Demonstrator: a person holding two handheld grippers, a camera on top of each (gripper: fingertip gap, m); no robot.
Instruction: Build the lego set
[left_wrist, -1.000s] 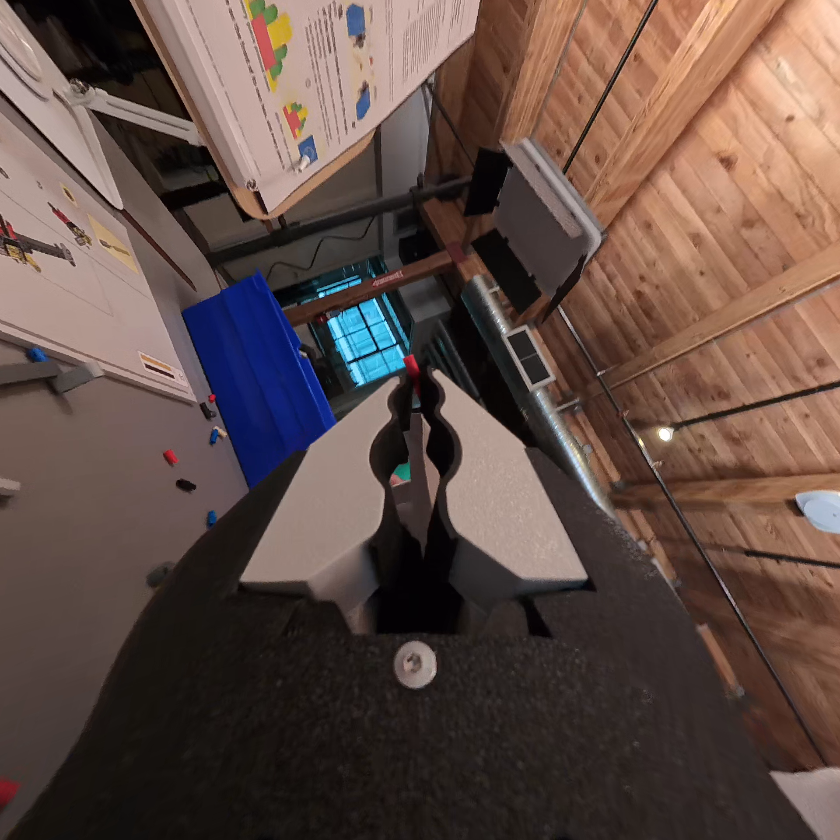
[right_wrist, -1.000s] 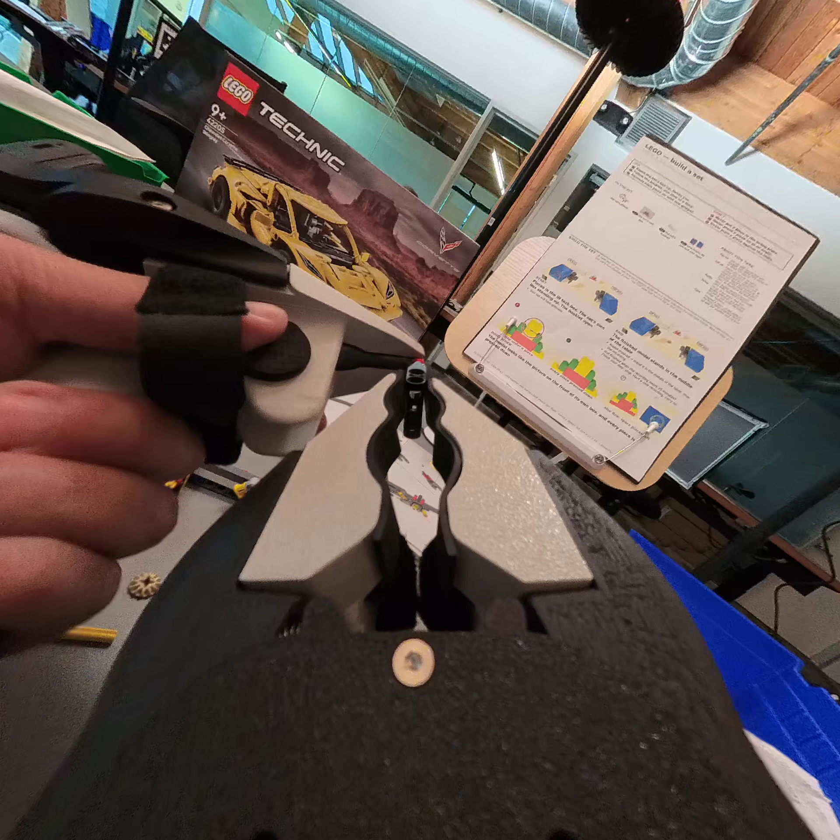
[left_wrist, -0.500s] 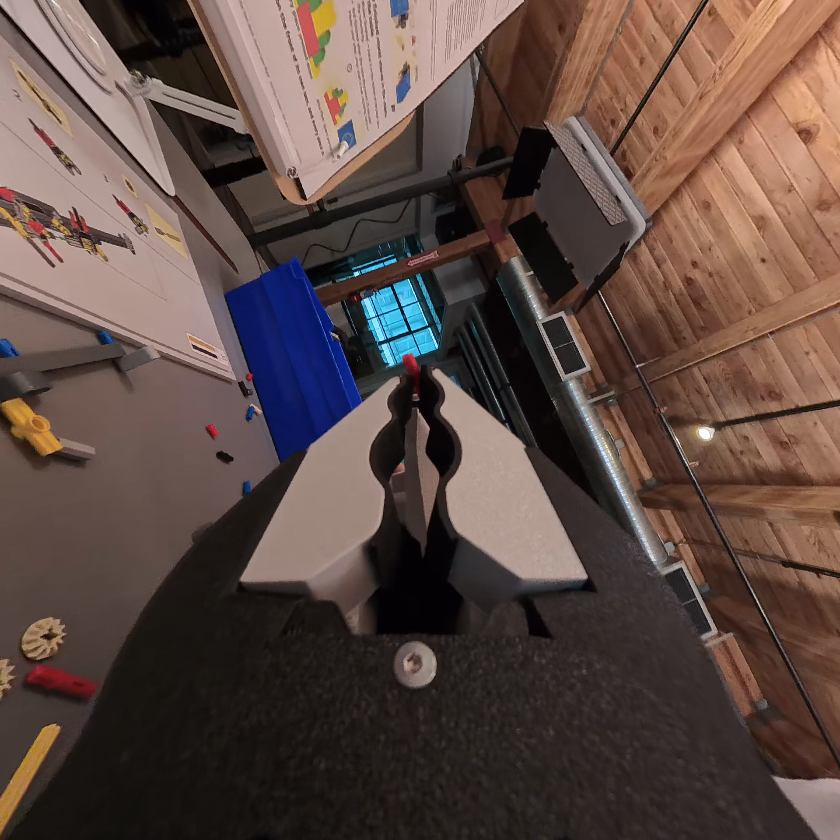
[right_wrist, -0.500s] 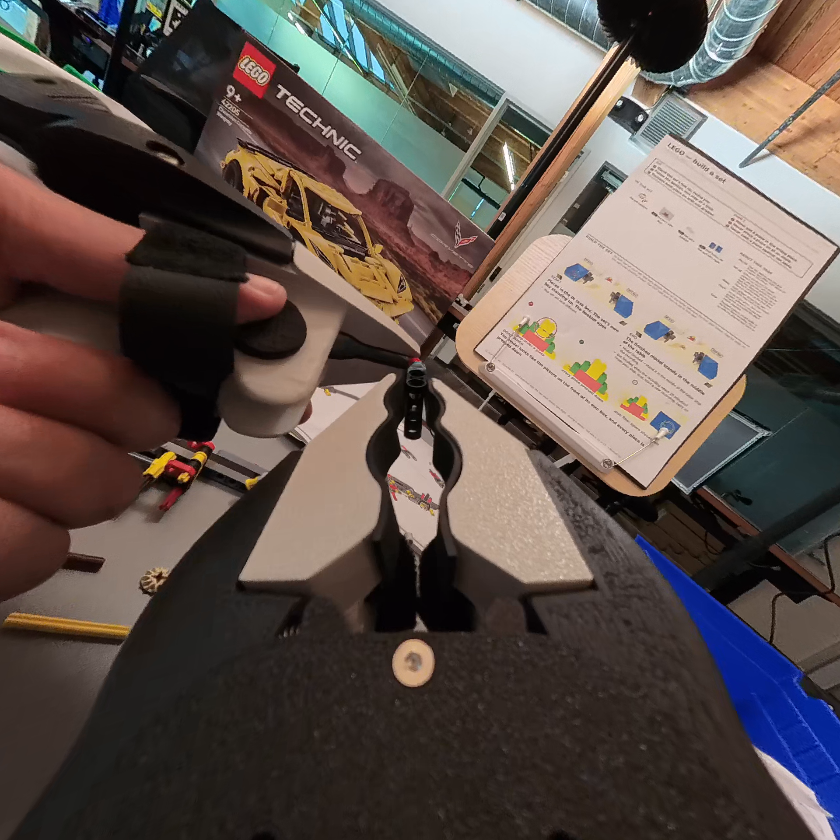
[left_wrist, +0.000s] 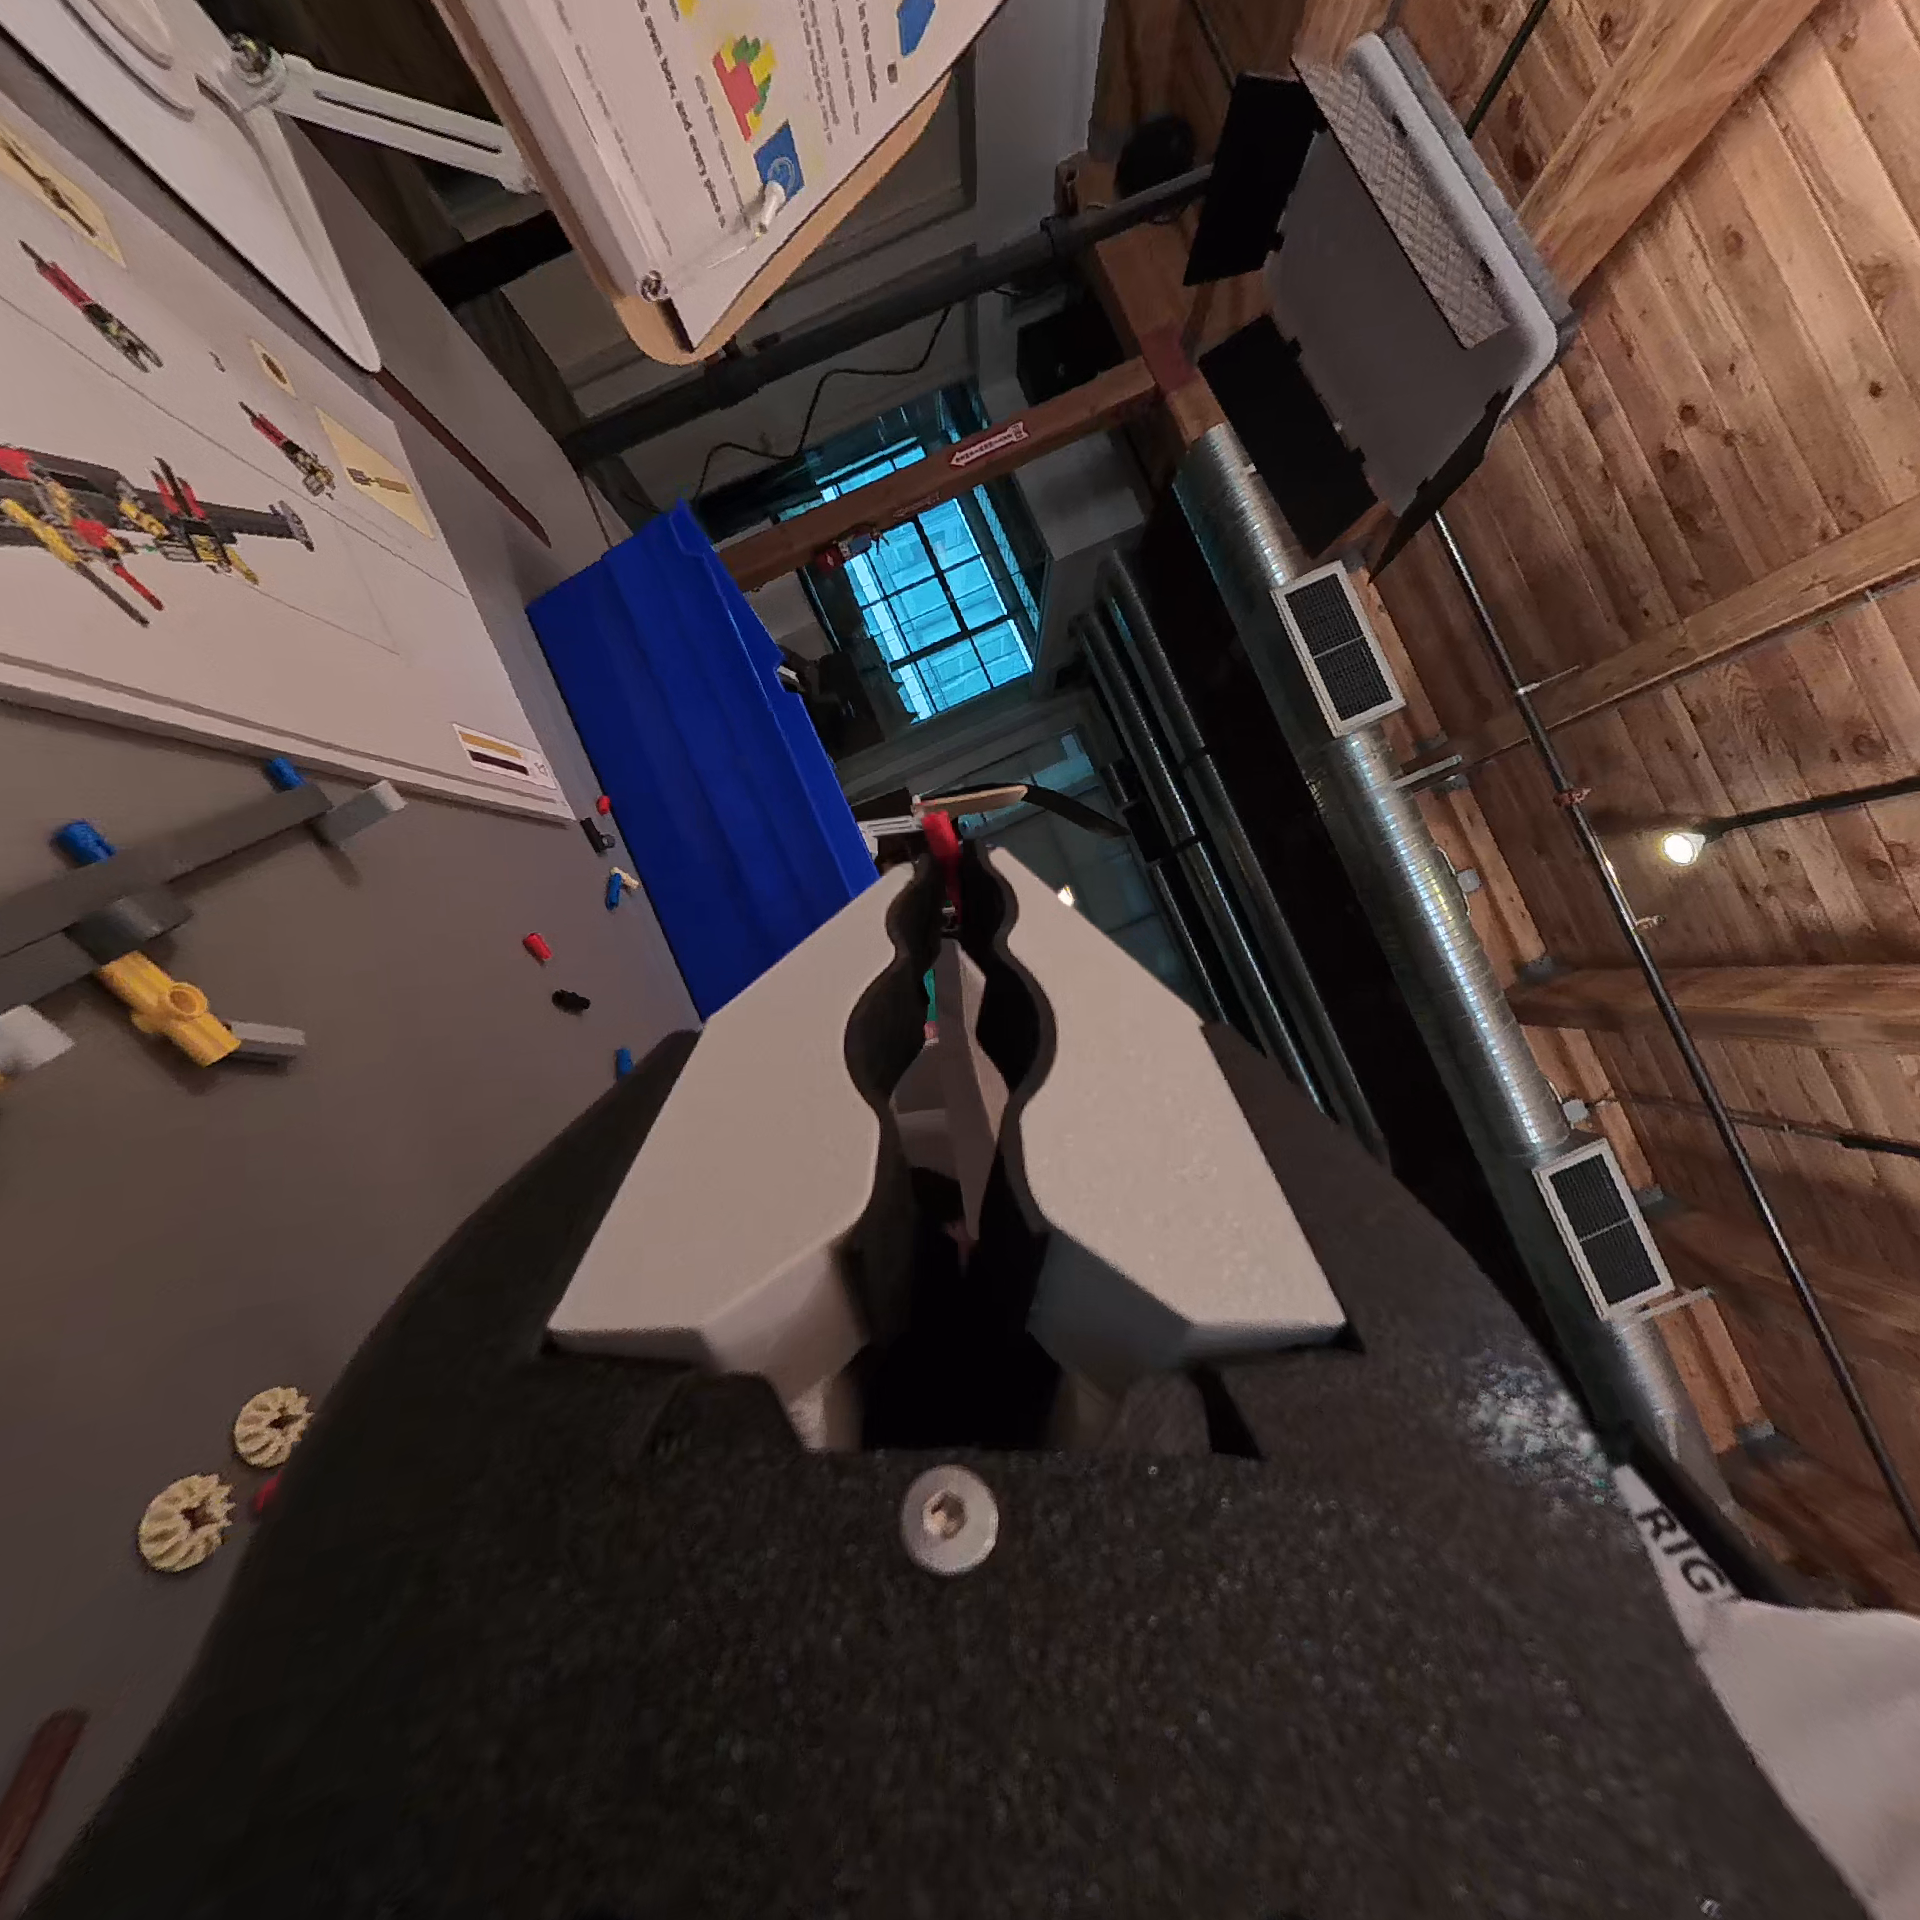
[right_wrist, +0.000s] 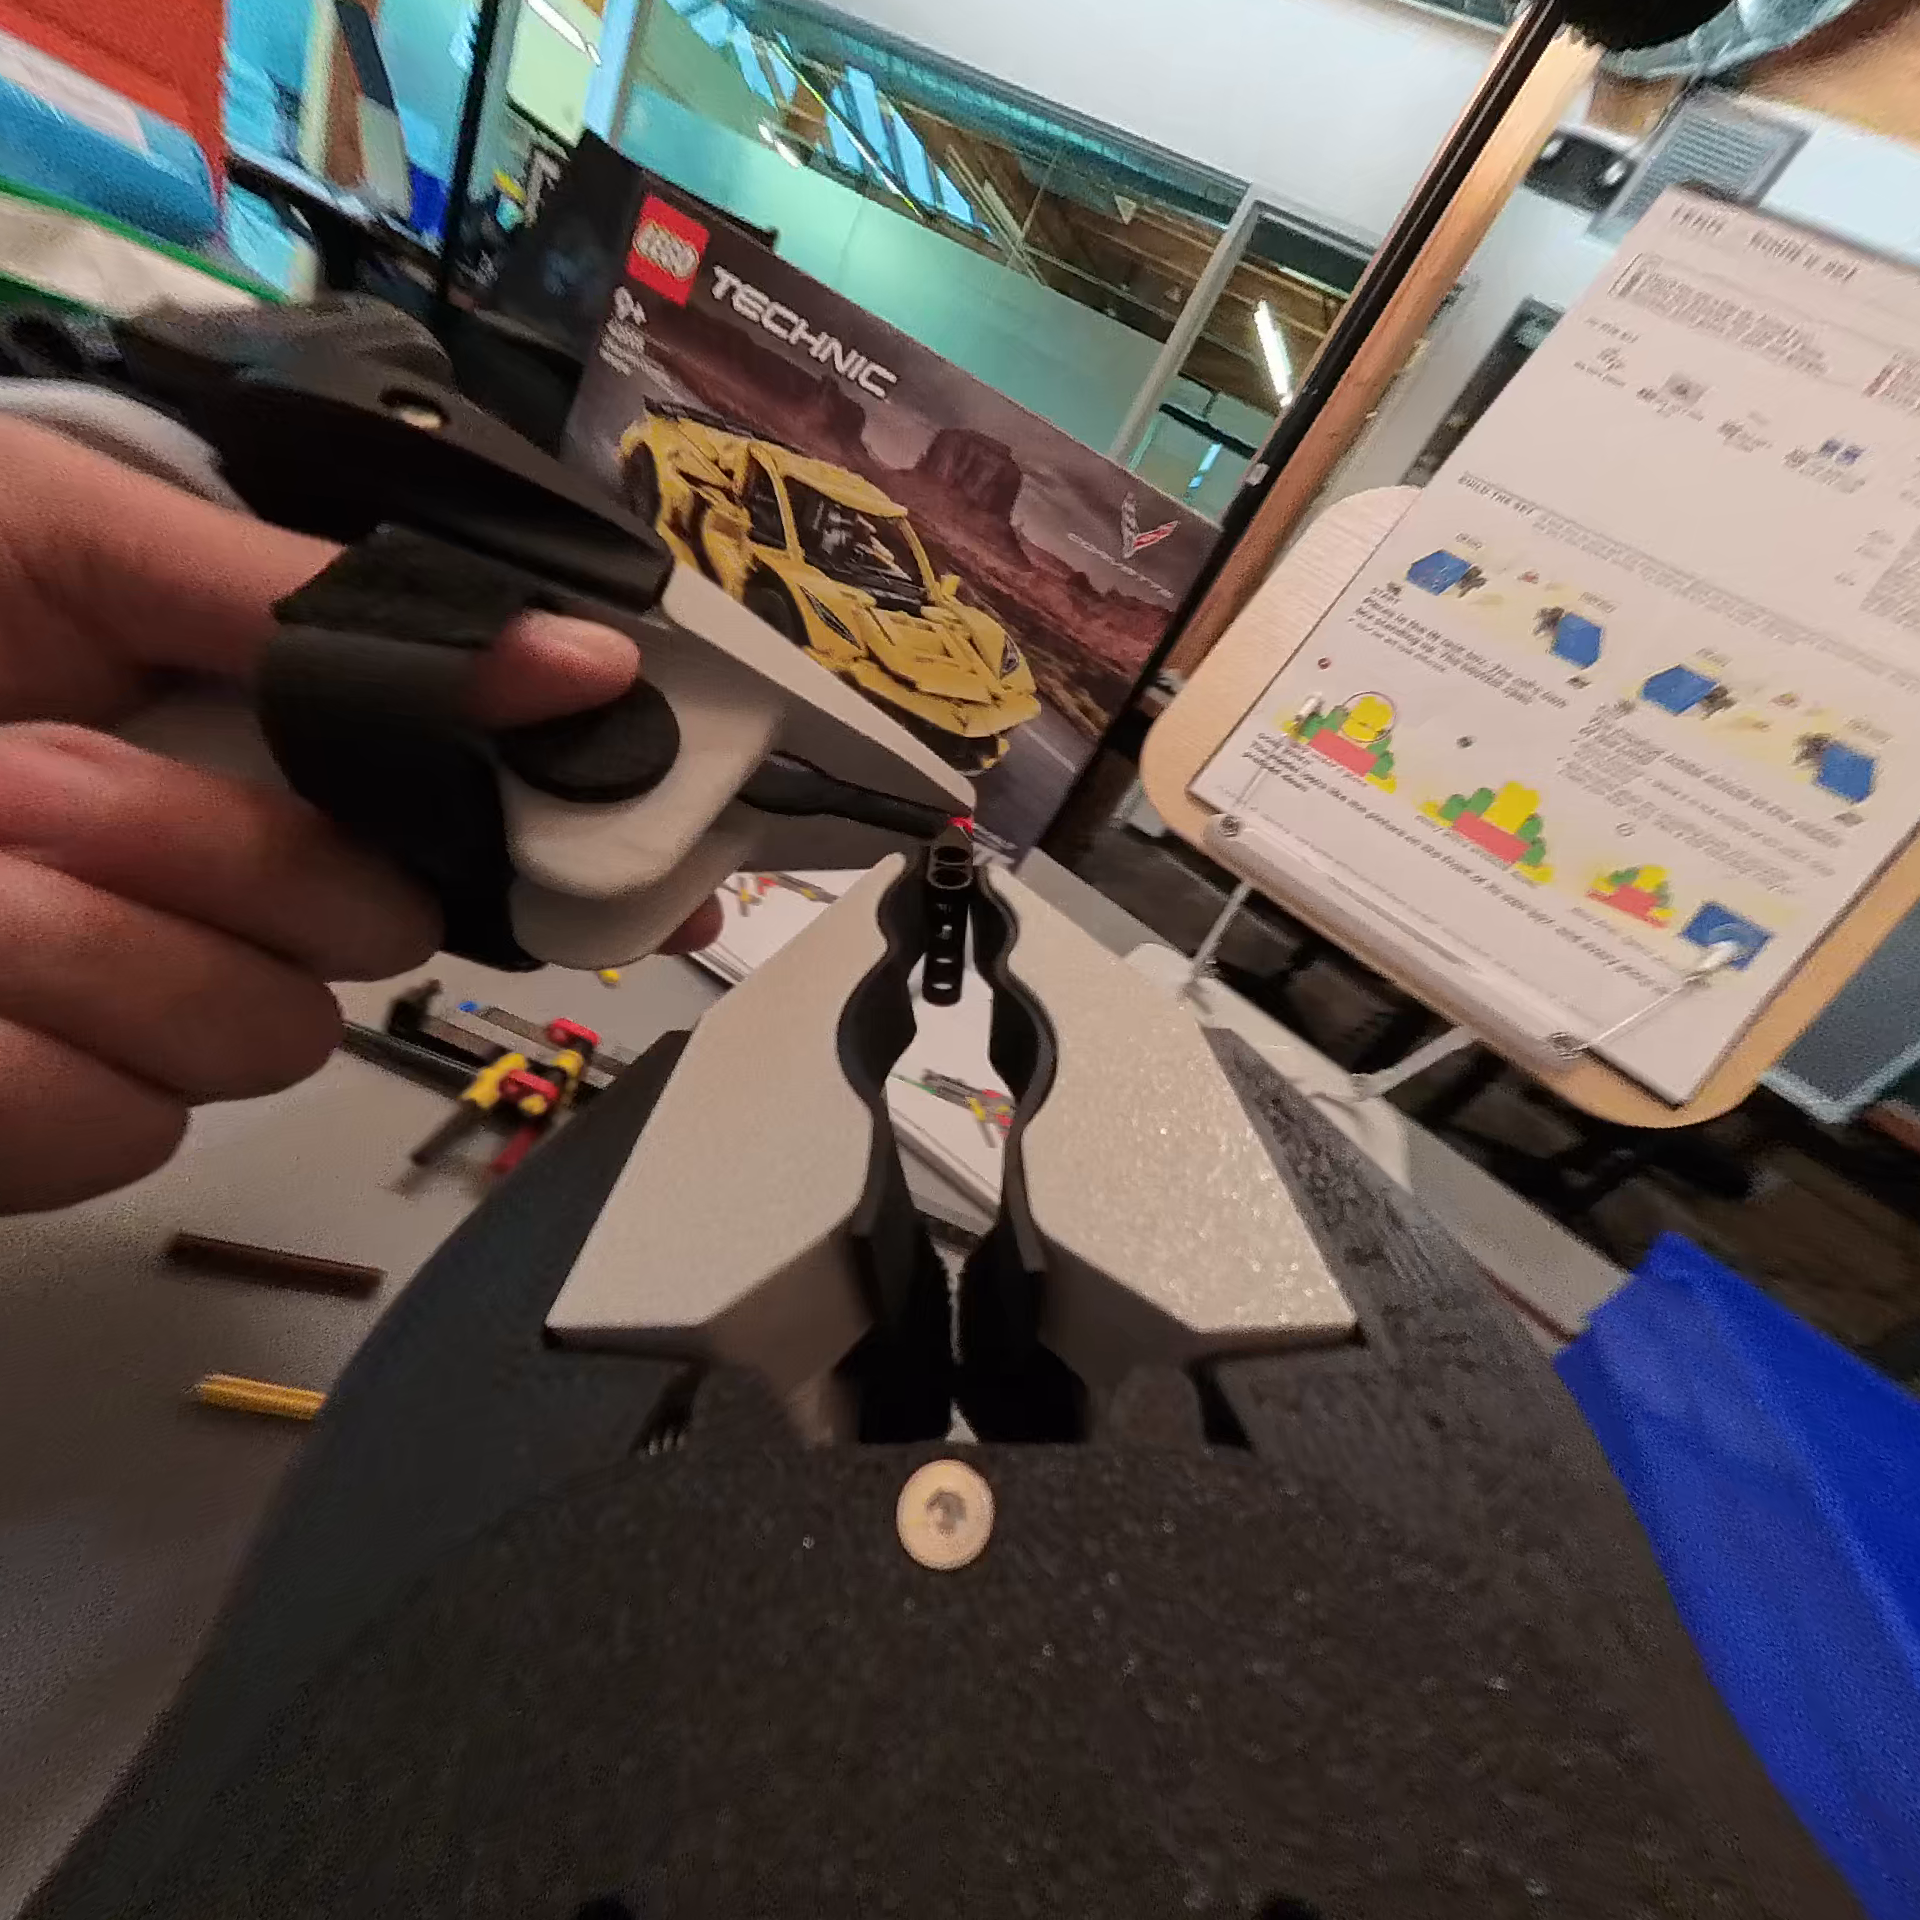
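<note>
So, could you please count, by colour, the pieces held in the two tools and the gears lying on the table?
Red pin, in the left tool: 1
Black beam, in the right tool: 1
Tan gears, on the table: 2
Total: 4

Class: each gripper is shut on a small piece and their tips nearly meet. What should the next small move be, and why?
Probably ease the left gripper forward, pushing its red pin into the end hole of the black beam held by the right gripper. The pin tip sits right at that hole, apparently not yet seated.
</note>
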